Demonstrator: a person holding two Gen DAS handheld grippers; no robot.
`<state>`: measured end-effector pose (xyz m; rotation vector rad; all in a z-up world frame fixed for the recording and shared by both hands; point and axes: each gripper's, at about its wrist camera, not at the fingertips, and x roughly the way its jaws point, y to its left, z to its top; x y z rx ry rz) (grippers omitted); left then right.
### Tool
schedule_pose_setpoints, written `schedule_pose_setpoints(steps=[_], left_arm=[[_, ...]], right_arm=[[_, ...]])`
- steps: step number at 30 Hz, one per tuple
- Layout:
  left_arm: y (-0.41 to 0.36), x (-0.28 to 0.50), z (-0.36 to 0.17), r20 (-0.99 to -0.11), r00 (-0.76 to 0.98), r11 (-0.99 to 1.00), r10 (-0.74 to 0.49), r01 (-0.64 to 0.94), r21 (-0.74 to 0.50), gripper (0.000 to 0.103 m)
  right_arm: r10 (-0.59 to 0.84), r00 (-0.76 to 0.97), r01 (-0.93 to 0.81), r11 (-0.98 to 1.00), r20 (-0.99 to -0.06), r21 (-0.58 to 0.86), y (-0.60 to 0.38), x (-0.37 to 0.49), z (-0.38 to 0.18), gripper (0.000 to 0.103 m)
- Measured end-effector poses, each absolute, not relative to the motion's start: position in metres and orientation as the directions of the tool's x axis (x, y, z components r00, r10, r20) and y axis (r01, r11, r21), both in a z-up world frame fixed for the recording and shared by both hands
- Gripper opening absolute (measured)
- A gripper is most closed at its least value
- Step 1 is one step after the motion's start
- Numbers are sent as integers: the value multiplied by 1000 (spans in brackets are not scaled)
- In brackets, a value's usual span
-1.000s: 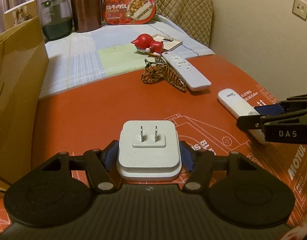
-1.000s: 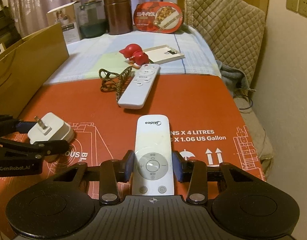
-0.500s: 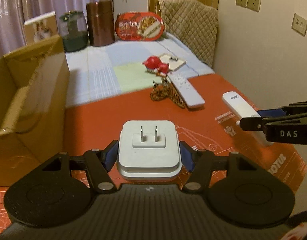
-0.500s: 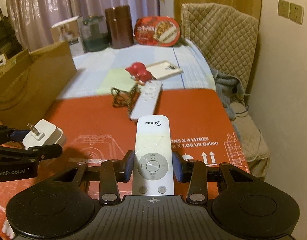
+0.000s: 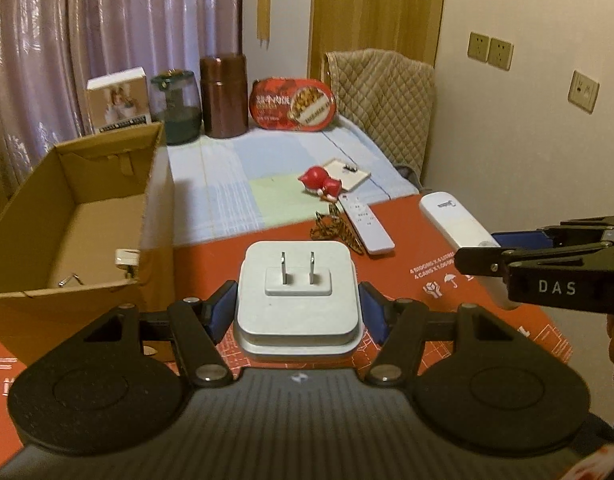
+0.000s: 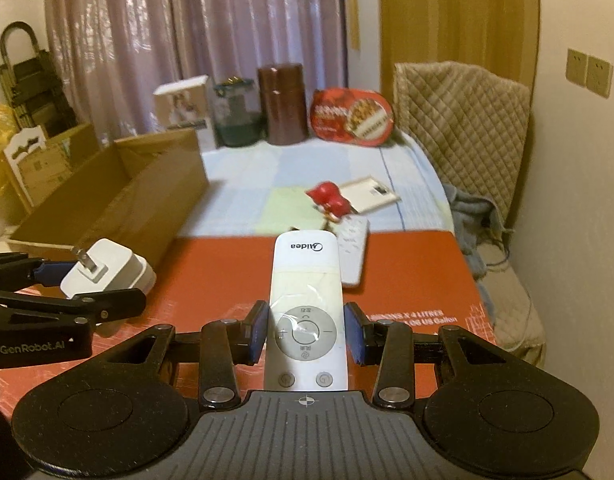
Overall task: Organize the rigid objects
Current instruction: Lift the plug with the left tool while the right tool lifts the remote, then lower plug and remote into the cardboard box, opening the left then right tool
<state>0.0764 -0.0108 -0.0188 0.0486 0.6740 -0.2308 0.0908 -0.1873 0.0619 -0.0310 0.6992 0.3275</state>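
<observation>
White plug adapter point(image 5: 298, 304), clamped prongs-up in left gripper point(image 5: 298, 312), hangs beside the cardboard box point(image 5: 79, 216). Right gripper point(image 6: 305, 334) clasps the Midea remote point(image 6: 307, 304), likely bound for boxing too.

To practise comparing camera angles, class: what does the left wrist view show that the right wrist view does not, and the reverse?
Only the left wrist view shows the inside of the cardboard box, with a small white item and a metal clip on its floor, and the brown hair clip on the red mat.

Only the right wrist view shows the Midea remote face-on with its buttons, and the folded ladder by the curtain.

Both show the left claw shut on the white plug adapter, the right claw shut on the Midea remote, the red figurine and the second remote.
</observation>
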Motion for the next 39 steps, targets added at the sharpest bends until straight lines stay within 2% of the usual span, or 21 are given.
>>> schedule_pose_setpoints(steps=[14, 29, 39], left_arm=[[51, 56, 18, -575, 809, 989, -120, 147, 1, 60], [184, 99, 32, -580, 809, 990, 92, -14, 138, 60], [220, 150, 4, -642, 765, 996, 54, 7, 92, 60]], right_arm=[[403, 702, -441, 893, -587, 86, -116, 86, 95, 37], [556, 581, -602, 785, -595, 146, -6, 135, 94, 37], [582, 517, -639, 750, -628, 170, 57, 184, 73, 37]])
